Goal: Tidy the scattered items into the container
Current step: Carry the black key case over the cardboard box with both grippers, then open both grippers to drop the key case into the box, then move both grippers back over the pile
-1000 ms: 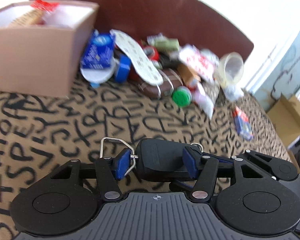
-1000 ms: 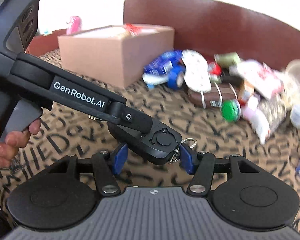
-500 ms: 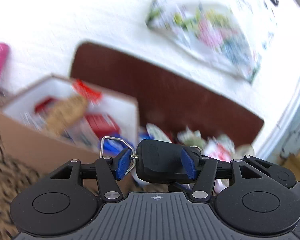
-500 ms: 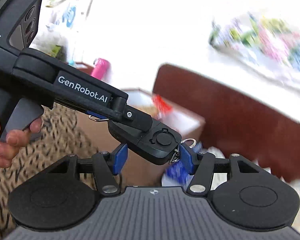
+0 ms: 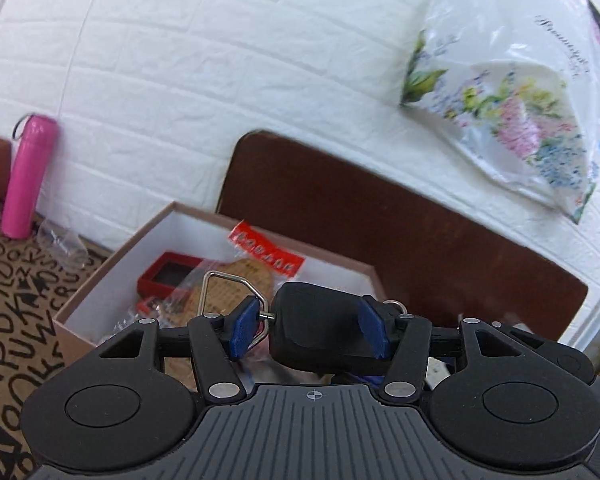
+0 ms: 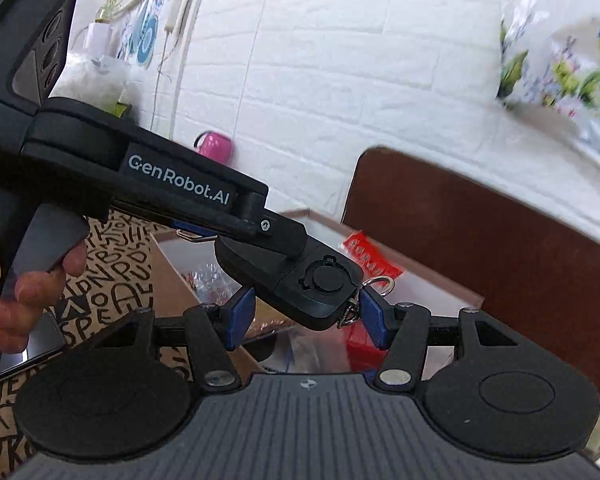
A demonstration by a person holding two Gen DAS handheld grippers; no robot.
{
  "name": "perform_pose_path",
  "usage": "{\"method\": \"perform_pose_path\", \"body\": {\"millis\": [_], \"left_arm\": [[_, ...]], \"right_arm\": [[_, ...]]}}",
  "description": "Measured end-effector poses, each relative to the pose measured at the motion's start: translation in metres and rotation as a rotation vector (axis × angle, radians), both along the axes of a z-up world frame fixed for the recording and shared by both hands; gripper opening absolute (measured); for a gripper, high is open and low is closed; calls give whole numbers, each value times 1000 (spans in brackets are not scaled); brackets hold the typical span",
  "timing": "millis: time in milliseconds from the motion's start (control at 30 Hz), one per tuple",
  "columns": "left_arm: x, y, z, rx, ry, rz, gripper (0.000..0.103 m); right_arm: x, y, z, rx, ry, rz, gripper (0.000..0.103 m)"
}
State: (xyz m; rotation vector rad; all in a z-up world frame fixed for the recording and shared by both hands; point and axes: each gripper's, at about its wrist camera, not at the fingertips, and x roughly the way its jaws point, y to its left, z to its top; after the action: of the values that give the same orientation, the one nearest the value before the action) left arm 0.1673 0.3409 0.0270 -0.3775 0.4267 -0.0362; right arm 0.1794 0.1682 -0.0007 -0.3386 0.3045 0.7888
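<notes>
Two hand-held grippers meet on one item above a half-filled box. Lowest in the left wrist view, the left gripper [image 5: 308, 330] has its jaws clamped on a black fob [image 5: 316, 328], one blue pad pressed to each side. A triangular metal ring [image 5: 228, 292] stands up from the fob's left end and a small round ring [image 5: 394, 306] shows at its right.

In the right wrist view the right gripper [image 6: 306, 318] takes the same fob by its lower corner, jaws closed in on it from both sides, with the small ring and its chain against the right-hand pad. The left tool reaches in from the upper left of that frame, and the person's left hand [image 6: 24, 280] is wrapped around its grey trigger.

The fob hangs in the air in front of the cardboard box [image 5: 112, 256] – the container – whose open, white-lined top shows just behind and below it at centre frame. Inside lie a small red case [image 5: 168, 276] and a snack packet with a red label [image 5: 266, 254].

The box sits on a cloth printed with black letters [image 5: 12, 300] at lower left. Further back on the left a clear glass [image 5: 62, 246] lies on its side near an upright pink bottle [image 5: 28, 178]. Behind the box stands a dark brown board [image 5: 380, 232], backed by a white brick-pattern wall [image 5: 220, 60]. A flower-printed plastic bag [image 5: 508, 112] hangs at upper right.
</notes>
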Motion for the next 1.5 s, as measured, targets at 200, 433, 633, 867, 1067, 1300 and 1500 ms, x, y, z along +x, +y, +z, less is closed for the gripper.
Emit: {"method": "perform_pose_path", "body": {"millis": [200,433,633,867,1067,1300,1500], "left_arm": [[16,18,-31,-53,61,-5,69],[19,15,-38,-96,85,8,103],[2,1,-33,-37,64,0,103],[-6,-13,-30,0,78,-8,103],[-10,-24,-26,4,91,-16,103],[-20,-49,-20,33,105,-38,103],[-37,-79,-17,38,91,-66,103]], "right_arm": [[15,16,-24,-43,62,-12,62],[1,14,-23,-33,4,15,88],[-4,4,-23,-17,-14,-13,96],[-4,-7,-18,18,24,-44,98],[-9,-15,-12,38,16,-52,99],[-20,-31,-2,86,33,-76,101],[-40,-54,0,103,27,-98,101]]}}
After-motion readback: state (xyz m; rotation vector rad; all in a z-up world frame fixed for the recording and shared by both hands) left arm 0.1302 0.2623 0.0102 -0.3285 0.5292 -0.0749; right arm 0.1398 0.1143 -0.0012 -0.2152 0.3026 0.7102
